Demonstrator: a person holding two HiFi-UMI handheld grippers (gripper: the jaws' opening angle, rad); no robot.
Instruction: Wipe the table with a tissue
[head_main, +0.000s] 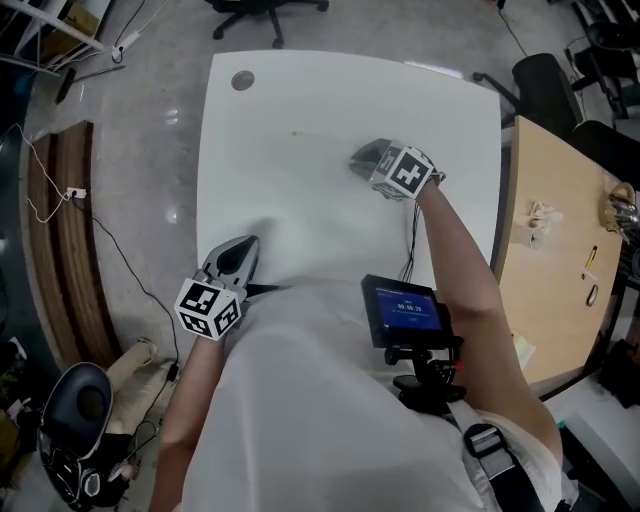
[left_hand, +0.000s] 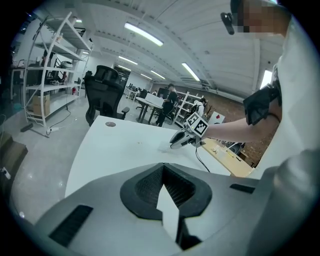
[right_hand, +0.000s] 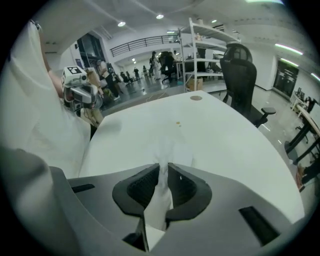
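Logged chest screen (head_main: 405, 310) nearest, at 6 o'clock. Found right gripper (head_main: 362, 160) pinched narrow on tissue (right_hand: 160, 195), spread on table (head_main: 300, 100) near centre. Recorded left gripper (head_main: 243, 250) closed, empty, at 8 o'clock. Judged wiping under way; next, needed steady pressure toward speck (head_main: 295, 131) at 10 o'clock.

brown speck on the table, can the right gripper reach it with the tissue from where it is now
Probably yes. The right gripper has its fingers shut on the tissue down at the table, and the speck lies ahead of it with only bare tabletop between them.
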